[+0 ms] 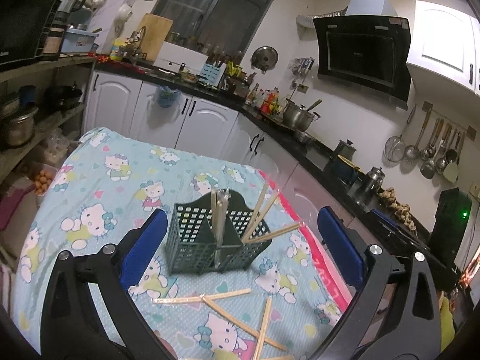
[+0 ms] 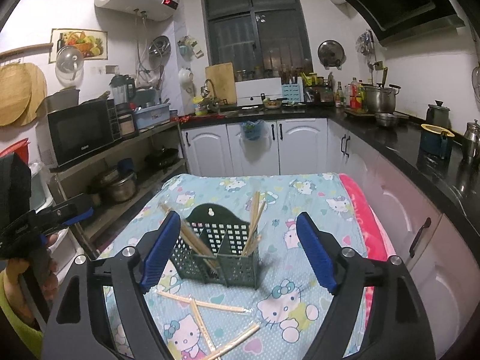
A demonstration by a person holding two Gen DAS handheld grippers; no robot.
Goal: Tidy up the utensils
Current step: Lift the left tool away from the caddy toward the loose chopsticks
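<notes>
Mostly surface: table (image 1: pixel 99 162) under a pale blue cartoon-cat cloth (image 2: pixel 303 207), pink strip along its right edge.
Room: kitchen, with white cabinets (image 2: pixel 255 147) and black counter (image 2: pixel 387 138) far and right; dark window (image 2: pixel 255 27) at far wall; microwave (image 2: pixel 81 133) on a shelf at left; steel pot (image 1: pixel 298 115) on the counter.
Holder: one green perforated utensil basket (image 1: pixel 216 240), upright near table centre, split into two compartments.
Left compartment: a bundle of chopsticks (image 1: pixel 219 210) (count unclear, tightly packed), leaning.
Right compartment: about four chopsticks (image 1: pixel 264 213), fanned outward to the right.
Loose chopsticks: roughly five on the cloth (image 1: pixel 222 295) just near of the basket, crossing one another; exact number hard to tell where they overlap.
Left gripper (image 1: pixel 240 249): fingers spread wide, grasping nothing, blue pads (image 1: pixel 144 249) either side of the basket and apart from it.
Right gripper (image 2: pixel 240 252): fingers likewise released, blue pads (image 2: pixel 316 252) flanking the basket, nothing between them touched.
</notes>
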